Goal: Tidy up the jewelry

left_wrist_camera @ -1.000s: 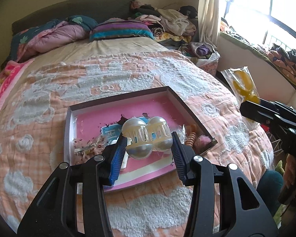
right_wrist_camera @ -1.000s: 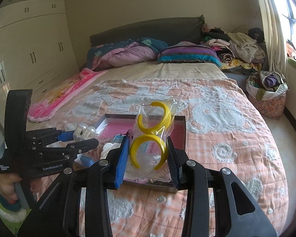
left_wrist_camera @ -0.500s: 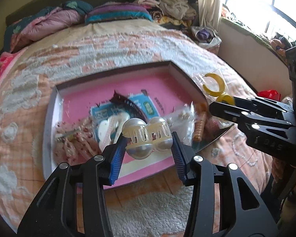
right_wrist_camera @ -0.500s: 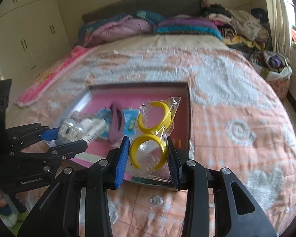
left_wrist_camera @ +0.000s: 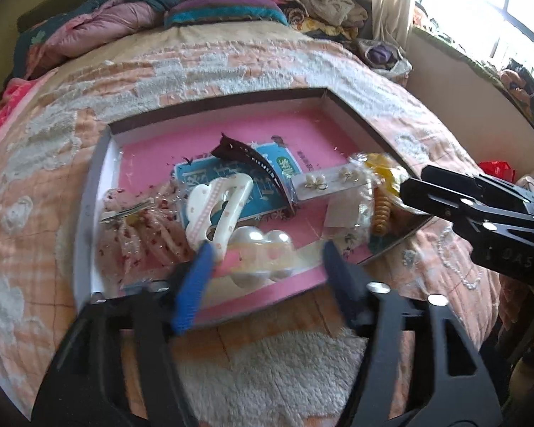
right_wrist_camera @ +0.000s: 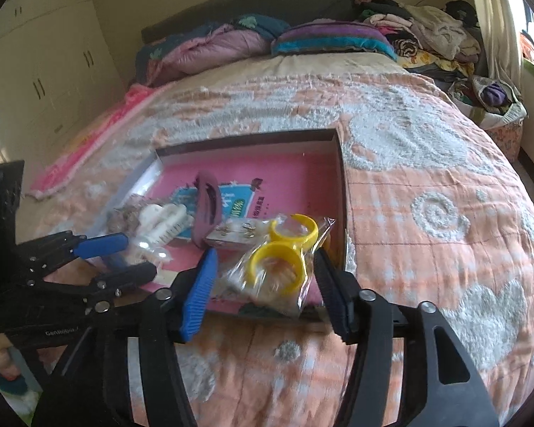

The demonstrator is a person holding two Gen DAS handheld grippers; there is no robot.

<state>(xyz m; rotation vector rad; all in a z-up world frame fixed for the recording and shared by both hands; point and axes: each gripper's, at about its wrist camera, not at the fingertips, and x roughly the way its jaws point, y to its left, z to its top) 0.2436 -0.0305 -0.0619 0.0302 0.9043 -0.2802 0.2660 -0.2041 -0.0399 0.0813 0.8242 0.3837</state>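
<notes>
- Left gripper (left_wrist_camera: 263, 267), lower centre: jaws opening, pearl clip (left_wrist_camera: 260, 249) released into the tray (left_wrist_camera: 92, 192).
- Right gripper (right_wrist_camera: 263, 281), lower centre: jaws opening, bagged yellow rings (right_wrist_camera: 277, 267) freed over the tray's near corner.

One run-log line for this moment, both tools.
left tool: opening, pearl clip released | right tool: opening, bagged yellow bangles between | tray: on bed

The box (left_wrist_camera: 99, 163) sits on the bed (left_wrist_camera: 267, 67). In it, just ahead of the left tool (left_wrist_camera: 263, 267), lies the pearl clip (left_wrist_camera: 263, 245). The bag of hoops (right_wrist_camera: 277, 270) lies between the right tool's (right_wrist_camera: 263, 284) opening jaws, at the box's near edge. Pillows (right_wrist_camera: 331, 41) lie far behind.
</notes>
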